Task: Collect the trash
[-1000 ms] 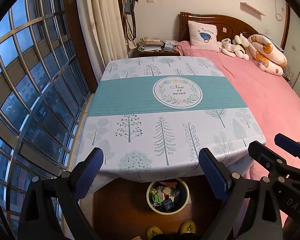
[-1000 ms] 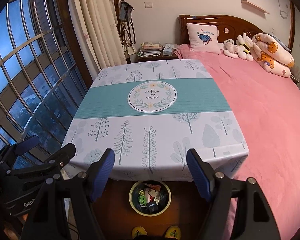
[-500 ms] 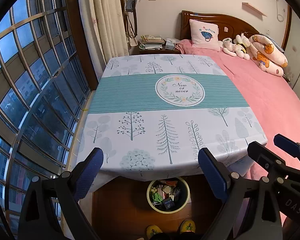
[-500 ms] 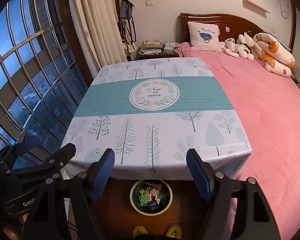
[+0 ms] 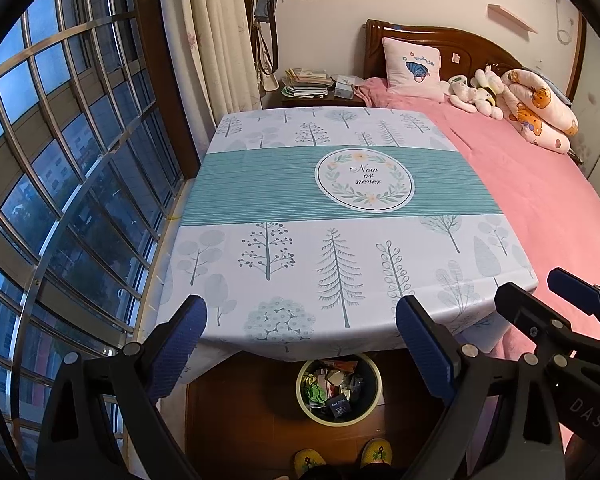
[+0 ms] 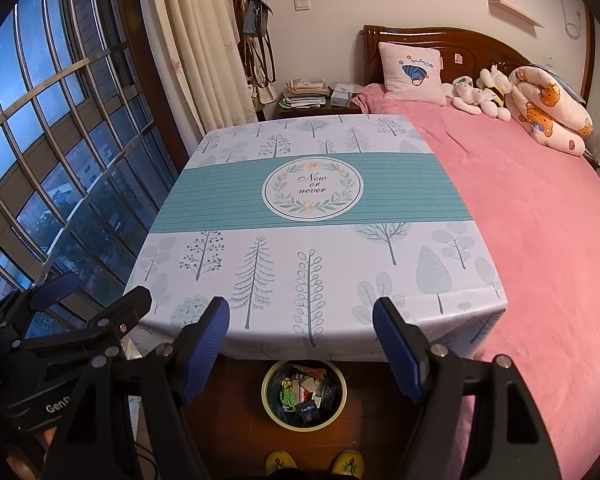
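Bedroom table [image 5: 260, 200] bare; both tools spread above full bin [image 5: 339, 394].

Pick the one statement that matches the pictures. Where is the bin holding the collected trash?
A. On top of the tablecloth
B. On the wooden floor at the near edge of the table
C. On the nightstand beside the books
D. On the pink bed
B: the round bin, full of wrappers and scraps, stands on the wooden floor just below the overhanging tablecloth.
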The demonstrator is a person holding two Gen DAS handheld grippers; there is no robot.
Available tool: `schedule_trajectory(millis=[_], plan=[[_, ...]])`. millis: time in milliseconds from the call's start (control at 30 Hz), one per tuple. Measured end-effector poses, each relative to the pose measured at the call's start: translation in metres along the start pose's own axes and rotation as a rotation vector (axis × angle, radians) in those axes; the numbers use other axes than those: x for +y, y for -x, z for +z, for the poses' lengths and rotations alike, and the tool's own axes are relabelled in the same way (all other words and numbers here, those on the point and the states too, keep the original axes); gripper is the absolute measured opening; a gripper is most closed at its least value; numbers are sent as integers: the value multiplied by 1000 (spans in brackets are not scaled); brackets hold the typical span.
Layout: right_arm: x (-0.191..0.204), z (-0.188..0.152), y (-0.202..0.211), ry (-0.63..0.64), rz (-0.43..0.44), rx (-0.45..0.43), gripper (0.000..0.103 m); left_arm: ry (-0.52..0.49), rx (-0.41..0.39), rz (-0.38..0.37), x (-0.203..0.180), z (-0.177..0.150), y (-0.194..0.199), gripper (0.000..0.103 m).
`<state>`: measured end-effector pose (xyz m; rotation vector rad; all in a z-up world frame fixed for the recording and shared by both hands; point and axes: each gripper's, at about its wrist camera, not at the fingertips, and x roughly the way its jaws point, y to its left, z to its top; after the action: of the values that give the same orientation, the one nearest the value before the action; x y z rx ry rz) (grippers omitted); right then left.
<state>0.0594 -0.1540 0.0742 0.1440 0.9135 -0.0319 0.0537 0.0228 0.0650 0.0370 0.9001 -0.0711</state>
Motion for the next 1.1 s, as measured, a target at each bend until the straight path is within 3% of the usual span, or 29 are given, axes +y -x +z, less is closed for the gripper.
schedule_trajectory(millis=[1100], plan=[[-22,-5,5,14,54,15,75,34,23,38,-18,-11,10,94]])
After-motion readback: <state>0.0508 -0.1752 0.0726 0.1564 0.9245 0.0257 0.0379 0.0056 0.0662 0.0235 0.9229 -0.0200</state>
